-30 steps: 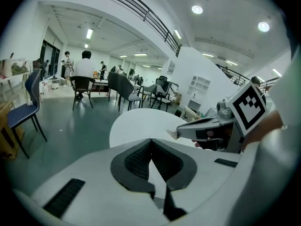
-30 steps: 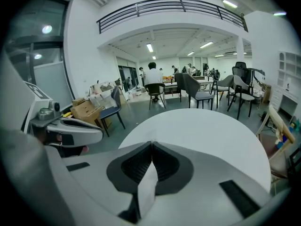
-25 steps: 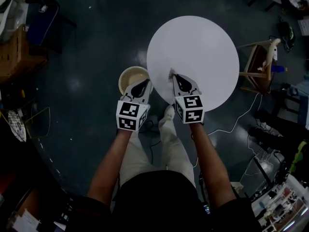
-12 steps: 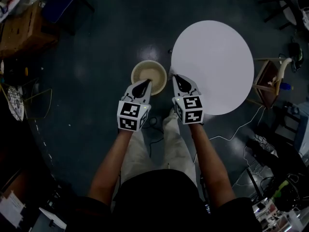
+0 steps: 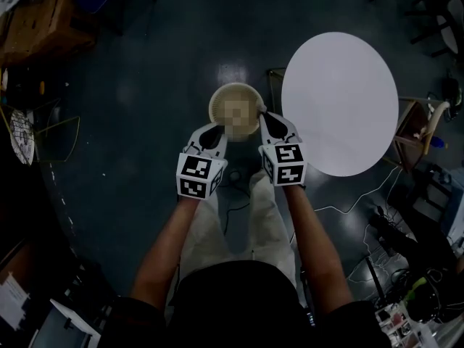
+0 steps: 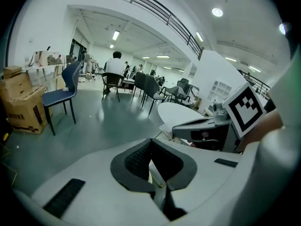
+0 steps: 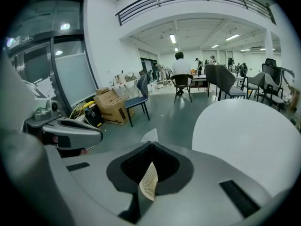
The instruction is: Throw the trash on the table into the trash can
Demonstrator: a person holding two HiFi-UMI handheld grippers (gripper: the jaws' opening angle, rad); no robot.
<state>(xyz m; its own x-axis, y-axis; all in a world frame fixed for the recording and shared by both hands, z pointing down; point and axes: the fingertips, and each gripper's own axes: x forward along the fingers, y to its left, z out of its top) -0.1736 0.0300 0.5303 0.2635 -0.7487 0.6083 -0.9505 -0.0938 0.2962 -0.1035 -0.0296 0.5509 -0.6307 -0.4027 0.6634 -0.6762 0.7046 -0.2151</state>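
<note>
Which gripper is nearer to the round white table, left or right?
Right. The right gripper, shut on a paper scrap, is by the trash can, beside the table; the left gripper is at the can's far side.

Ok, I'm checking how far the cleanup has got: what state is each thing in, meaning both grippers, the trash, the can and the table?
left gripper: shut, nothing in it.
right gripper: shut on the paper scrap, tip at the can's rim.
paper scrap: pinched, poking out past the jaw tips.
trash can: upright, open-topped; contents hidden by a blur patch.
table: top shows no trash.
</note>
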